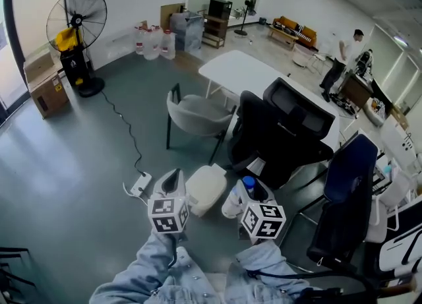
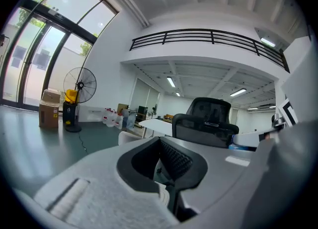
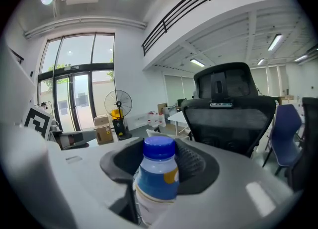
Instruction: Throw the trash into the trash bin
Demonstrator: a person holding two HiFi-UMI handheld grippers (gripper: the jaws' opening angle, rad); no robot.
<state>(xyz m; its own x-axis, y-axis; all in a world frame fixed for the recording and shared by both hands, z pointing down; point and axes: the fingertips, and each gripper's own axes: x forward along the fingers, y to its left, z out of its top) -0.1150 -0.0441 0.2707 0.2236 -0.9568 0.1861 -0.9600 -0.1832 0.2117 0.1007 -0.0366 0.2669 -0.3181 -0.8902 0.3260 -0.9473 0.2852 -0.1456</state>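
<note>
Pinching the blue-capped bottle upright by its body, the right tongs hover just in front of the black chair. The left tongs sit pressed together and empty a little further from the chair, and what looks like the white bin stands on the floor between the two. To do this well, I'd say hold the squeeze firm, bring the bottle squarely over the bin and only then let go; count so far: one bottle, one bin, two tongs.
</note>
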